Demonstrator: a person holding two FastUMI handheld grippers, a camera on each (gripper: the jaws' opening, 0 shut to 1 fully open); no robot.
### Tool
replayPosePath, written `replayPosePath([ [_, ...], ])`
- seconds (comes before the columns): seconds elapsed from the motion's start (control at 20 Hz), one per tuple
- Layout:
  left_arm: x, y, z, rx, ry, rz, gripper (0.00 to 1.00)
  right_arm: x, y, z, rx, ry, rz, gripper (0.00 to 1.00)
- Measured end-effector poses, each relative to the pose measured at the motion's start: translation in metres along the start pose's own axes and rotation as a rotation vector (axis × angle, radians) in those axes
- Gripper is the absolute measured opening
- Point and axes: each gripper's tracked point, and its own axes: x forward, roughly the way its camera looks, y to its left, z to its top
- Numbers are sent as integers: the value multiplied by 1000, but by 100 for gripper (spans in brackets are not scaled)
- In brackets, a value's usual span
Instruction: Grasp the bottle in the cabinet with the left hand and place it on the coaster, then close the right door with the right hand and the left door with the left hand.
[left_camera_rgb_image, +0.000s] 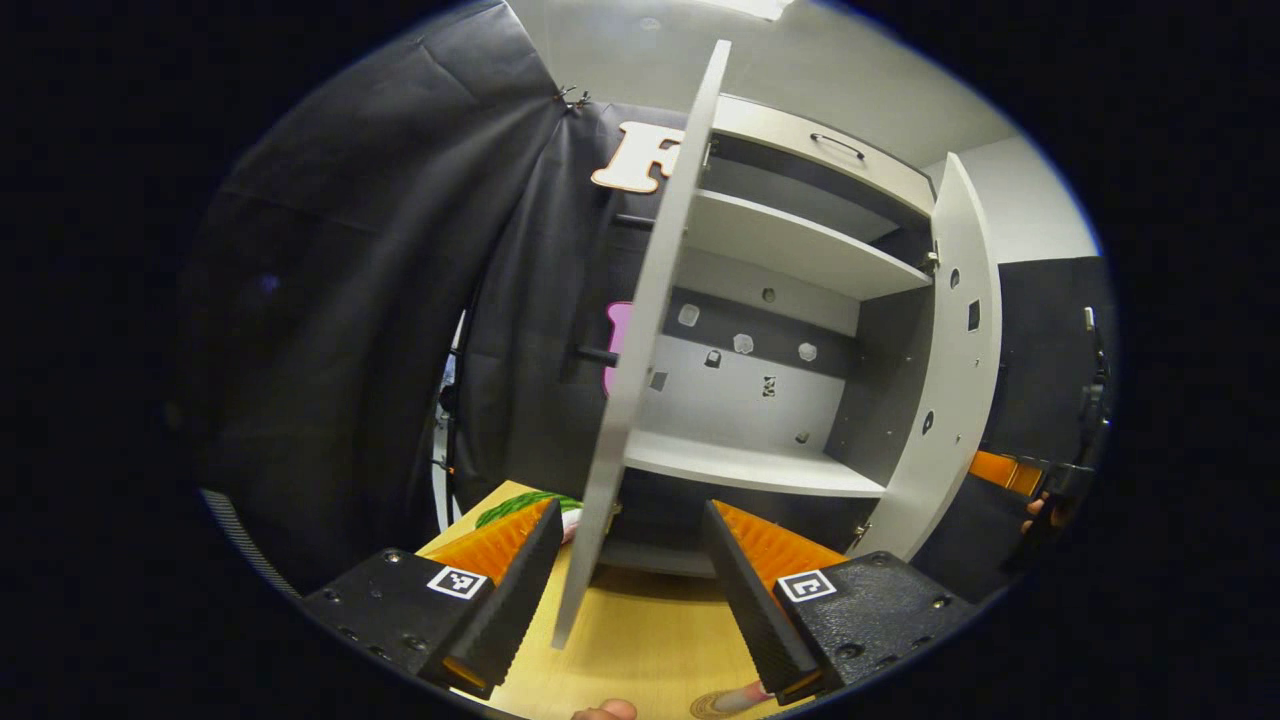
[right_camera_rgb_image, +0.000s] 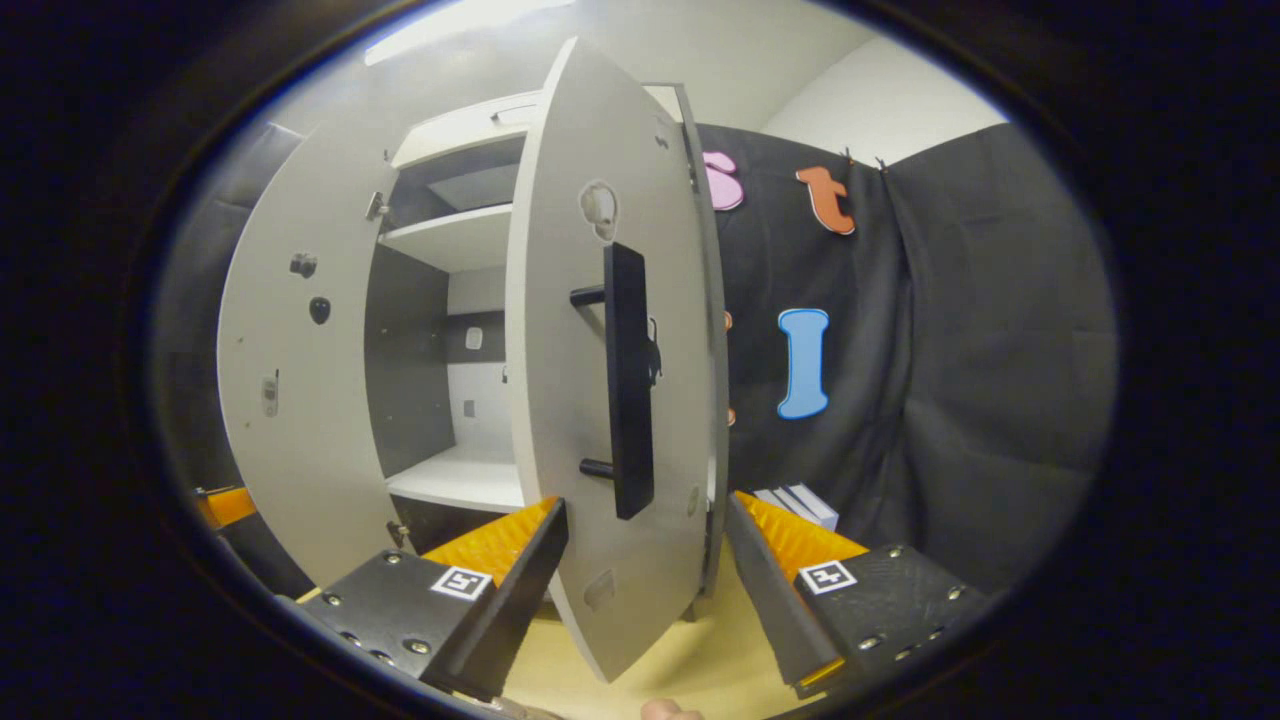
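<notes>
The grey cabinet (left_camera_rgb_image: 760, 465) stands with both doors swung out. In the left gripper view the left door (left_camera_rgb_image: 640, 340) is edge-on, and its lower corner hangs between the fingers of my left gripper (left_camera_rgb_image: 630, 590), which is open and not pressing on it. At the bottom edge a pale pink object (left_camera_rgb_image: 745, 695), perhaps the bottle, rests on a round coaster (left_camera_rgb_image: 712, 706), mostly cut off. In the right gripper view the right door (right_camera_rgb_image: 570, 400) with its black bar handle (right_camera_rgb_image: 630, 380) stands between the spread fingers of my open right gripper (right_camera_rgb_image: 645, 590).
The wooden tabletop (left_camera_rgb_image: 640, 640) runs under the cabinet. A green patterned item (left_camera_rgb_image: 530, 503) lies at the left behind the door. Some books (right_camera_rgb_image: 800, 500) lie to the right of the cabinet. The other gripper's orange finger (left_camera_rgb_image: 1000, 468) shows past the right door.
</notes>
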Motion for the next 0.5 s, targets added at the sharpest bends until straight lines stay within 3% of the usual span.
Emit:
replayPosePath([
  [0.15, -2, 20, 2, 9, 4, 26, 90, 5, 33, -1, 11, -3, 61, 94],
  [0.25, -4, 32, 0, 8, 11, 36, 90, 6, 49, -2, -2, -10, 79, 97],
  [0.45, 0, 44, -4, 22, 30, 50, 90, 4, 75, -5, -5, -17, 111, 94],
  [0.5, 1, 47, -4, 28, 34, 53, 90, 5, 77, -7, -7, -14, 114, 97],
])
